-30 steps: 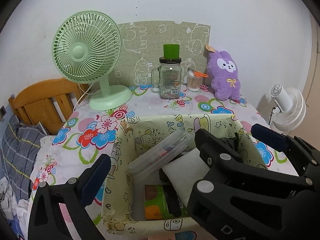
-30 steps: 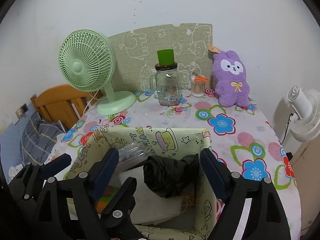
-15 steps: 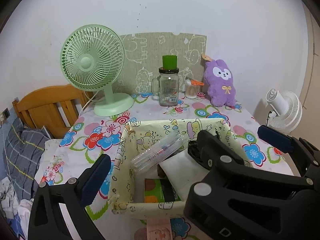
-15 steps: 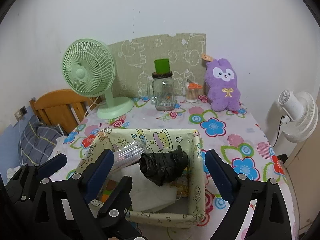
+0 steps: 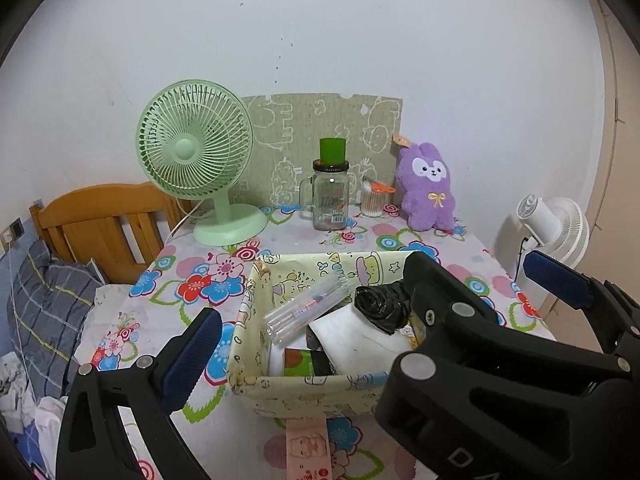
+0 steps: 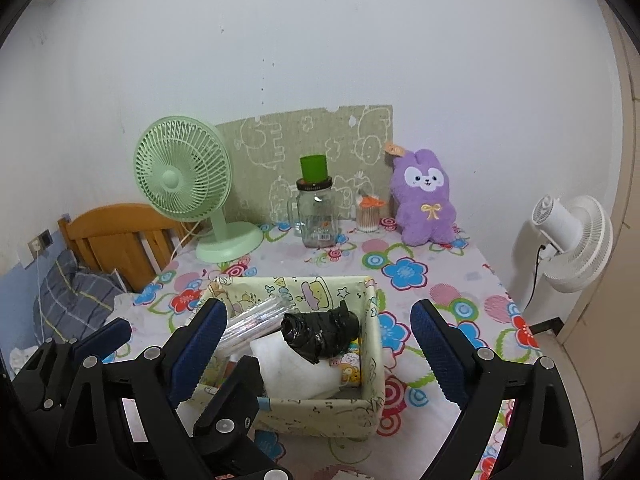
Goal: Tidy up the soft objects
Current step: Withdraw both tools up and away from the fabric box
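A pale yellow fabric box (image 5: 256, 390) (image 6: 370, 344) sits near the table's front. In it lie a crumpled black bag (image 5: 380, 306) (image 6: 320, 332), a white soft pack (image 5: 360, 338) (image 6: 292, 372), a clear plastic bundle (image 5: 304, 312) and a green packet (image 5: 298, 362). A purple plush rabbit (image 5: 428, 188) (image 6: 424, 200) sits upright at the back right. My left gripper (image 5: 372, 312) is open and empty, above and in front of the box. My right gripper (image 6: 316, 344) is open and empty, to the left gripper's right.
A green desk fan (image 5: 196, 152) stands back left. A glass jar with a green cup on top (image 5: 330, 196) and a cotton swab tub (image 5: 372, 200) stand at the back. A white fan (image 6: 576, 236) is off the table's right edge. A wooden bed frame (image 5: 100, 224) is at left.
Both grippers have pulled back and up from the box, which now looks smaller and farther. Both stay open and empty. The box contents have not moved.
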A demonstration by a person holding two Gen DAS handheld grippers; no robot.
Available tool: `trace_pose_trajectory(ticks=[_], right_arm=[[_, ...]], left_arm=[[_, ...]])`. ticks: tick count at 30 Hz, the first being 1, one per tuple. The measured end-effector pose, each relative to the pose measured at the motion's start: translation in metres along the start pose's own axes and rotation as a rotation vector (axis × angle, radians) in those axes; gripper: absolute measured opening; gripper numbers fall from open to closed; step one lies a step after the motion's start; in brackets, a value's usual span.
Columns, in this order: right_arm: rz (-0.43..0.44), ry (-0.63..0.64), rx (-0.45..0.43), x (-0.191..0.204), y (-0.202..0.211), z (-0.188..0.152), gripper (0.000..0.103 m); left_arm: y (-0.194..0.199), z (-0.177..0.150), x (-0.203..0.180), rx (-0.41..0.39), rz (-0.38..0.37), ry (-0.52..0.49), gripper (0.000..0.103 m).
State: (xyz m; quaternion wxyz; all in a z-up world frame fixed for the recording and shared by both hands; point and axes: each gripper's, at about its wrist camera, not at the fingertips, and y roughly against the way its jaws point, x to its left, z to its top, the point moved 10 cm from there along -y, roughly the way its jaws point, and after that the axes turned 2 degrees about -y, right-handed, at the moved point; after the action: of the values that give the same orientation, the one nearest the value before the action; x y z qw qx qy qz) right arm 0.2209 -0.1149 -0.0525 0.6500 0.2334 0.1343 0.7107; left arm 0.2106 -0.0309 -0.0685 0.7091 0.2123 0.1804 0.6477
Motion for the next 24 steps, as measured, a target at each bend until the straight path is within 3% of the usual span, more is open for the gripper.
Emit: trace_pose_trajectory(ticks=[24], right_arm=[[-0.048, 0.016, -0.063, -0.001, 0.072, -0.017, 0.095]], left_arm=[[0.064, -0.017, -0.010, -0.089, -0.011, -0.025, 0.103]])
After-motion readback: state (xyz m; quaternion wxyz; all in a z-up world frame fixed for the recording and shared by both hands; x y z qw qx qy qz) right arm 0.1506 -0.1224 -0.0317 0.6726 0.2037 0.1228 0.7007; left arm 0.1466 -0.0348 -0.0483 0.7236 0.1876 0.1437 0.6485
